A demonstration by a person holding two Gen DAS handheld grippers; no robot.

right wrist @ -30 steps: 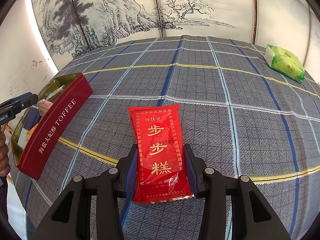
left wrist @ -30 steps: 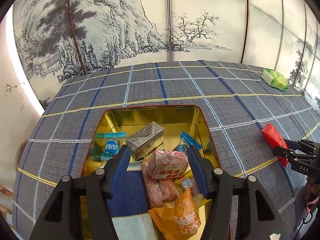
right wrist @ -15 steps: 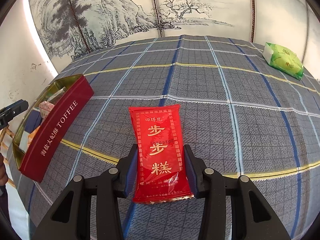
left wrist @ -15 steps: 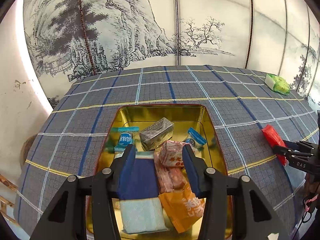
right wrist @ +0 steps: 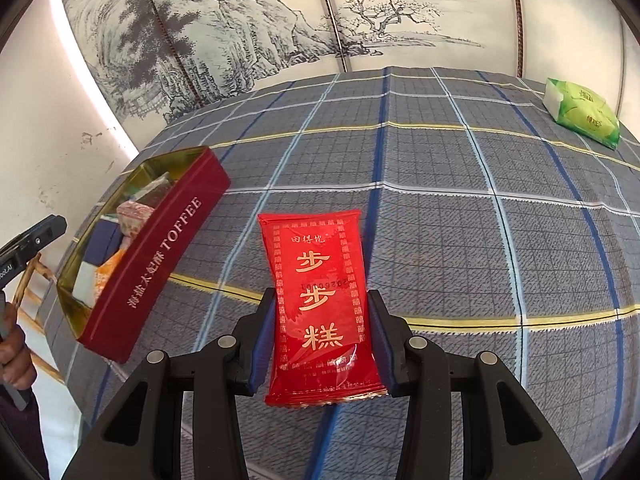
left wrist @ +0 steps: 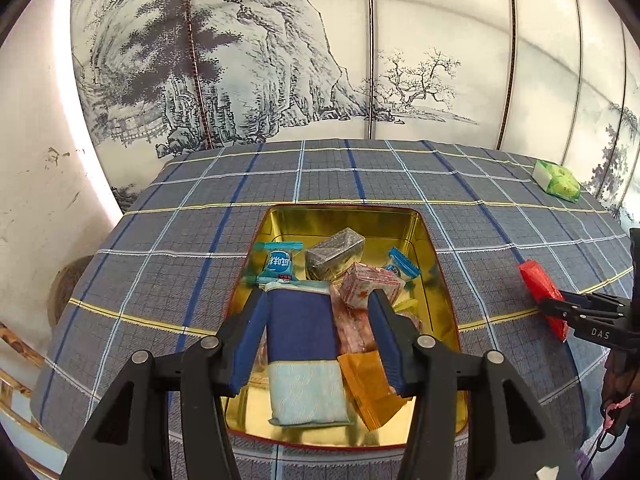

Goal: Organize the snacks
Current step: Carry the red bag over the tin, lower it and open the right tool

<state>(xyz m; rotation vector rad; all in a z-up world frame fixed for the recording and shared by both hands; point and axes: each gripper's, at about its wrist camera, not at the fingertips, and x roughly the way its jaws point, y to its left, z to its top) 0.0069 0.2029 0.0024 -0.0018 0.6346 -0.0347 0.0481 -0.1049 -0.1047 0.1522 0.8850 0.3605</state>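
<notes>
"TOFFEE" on tin [right wrist: 160,256] wall, right view only; probably embossed.

A checked cloth [left wrist: 360,176] in gray and blue, with yellow and white lines, fills the middle of both views. Behind it, along the top, stands a folding screen [left wrist: 280,60] painted with mountains and trees. A white wall [left wrist: 36,152] shows at the left.

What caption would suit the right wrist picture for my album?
Right claw closed on a red snack packet above the plaid tablecloth, the red toffee tin waiting at left.
</notes>
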